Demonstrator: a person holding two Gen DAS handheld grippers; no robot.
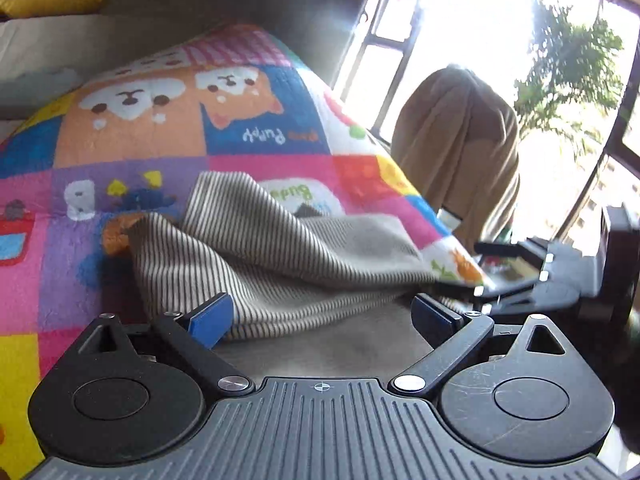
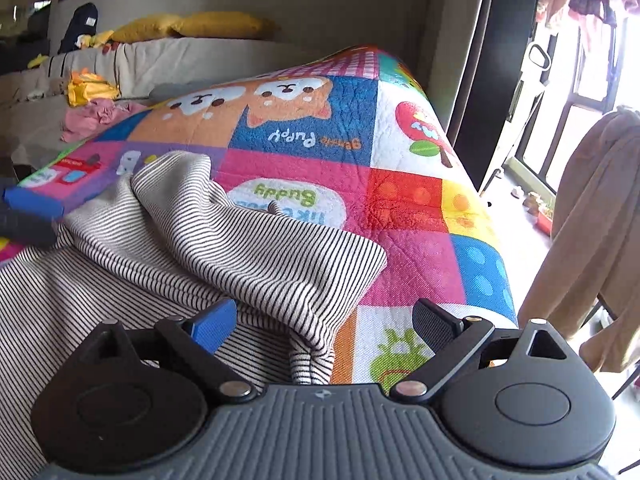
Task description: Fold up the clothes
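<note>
A grey-and-white striped garment (image 1: 256,248) lies rumpled on a colourful patchwork quilt (image 1: 160,128) with cartoon puppies. My left gripper (image 1: 322,320) is open and low over the garment's near edge, its blue pads wide apart and pressing nothing. In the right wrist view the same striped garment (image 2: 224,240) spreads from the left across the quilt (image 2: 400,200). A bunched fold of it lies between the wide-apart fingers of my open right gripper (image 2: 326,324), untouched by the pads. A blue pad (image 2: 34,202) of the left gripper shows at the left edge.
A brown garment (image 2: 592,240) hangs over a chair past the quilt's right edge, seen also as the brown garment (image 1: 460,152). Behind are a pale sofa with yellow cushions (image 2: 192,26) and a heap of pink and yellow clothes (image 2: 96,112). Bright windows stand at the right.
</note>
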